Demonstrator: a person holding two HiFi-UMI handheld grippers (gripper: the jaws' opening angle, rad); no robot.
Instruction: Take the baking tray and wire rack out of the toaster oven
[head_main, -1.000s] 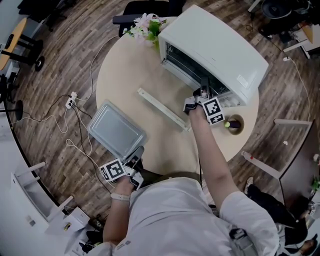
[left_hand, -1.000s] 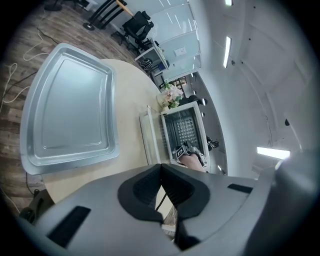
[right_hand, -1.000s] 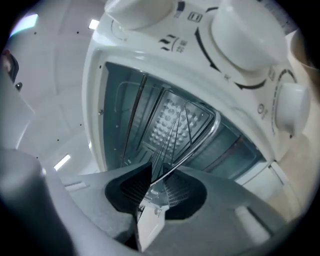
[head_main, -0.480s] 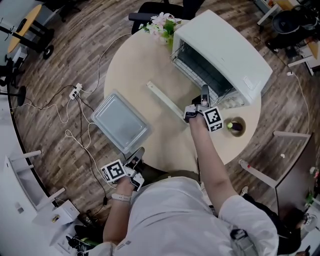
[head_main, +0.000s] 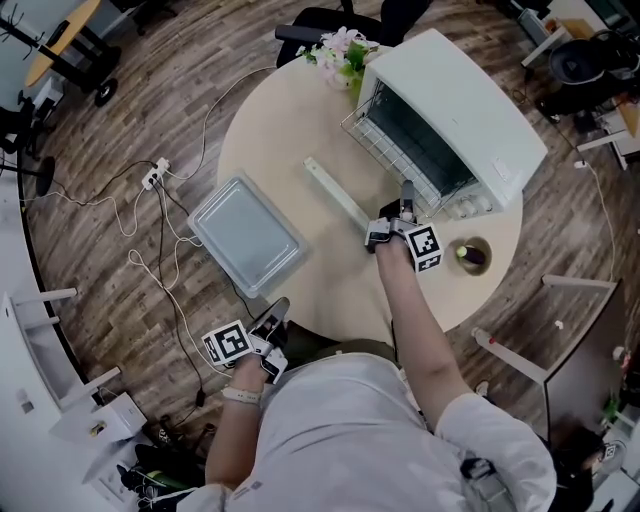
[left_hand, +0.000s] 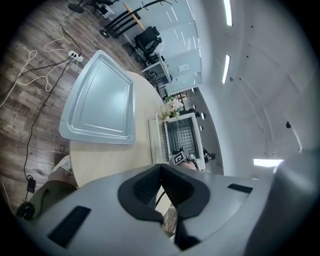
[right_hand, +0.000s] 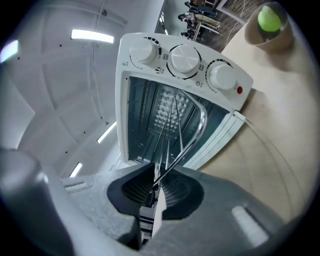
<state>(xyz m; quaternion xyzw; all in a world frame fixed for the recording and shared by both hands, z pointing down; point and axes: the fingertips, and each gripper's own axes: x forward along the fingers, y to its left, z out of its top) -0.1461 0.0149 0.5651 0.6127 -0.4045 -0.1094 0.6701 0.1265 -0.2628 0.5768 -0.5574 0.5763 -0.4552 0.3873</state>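
Lying flat on the left part of the table, already out, the baking tray sits ahead of the left gripper, whose jaws are pressed together on nothing. Further right, the right gripper has just been closing its jaws on the front wire of the wire rack, which juts partway from the toaster oven; probably light, stiff and slick, it wants a firm pinch there. Its long axis follows the oven mouth, upper left to lower right.
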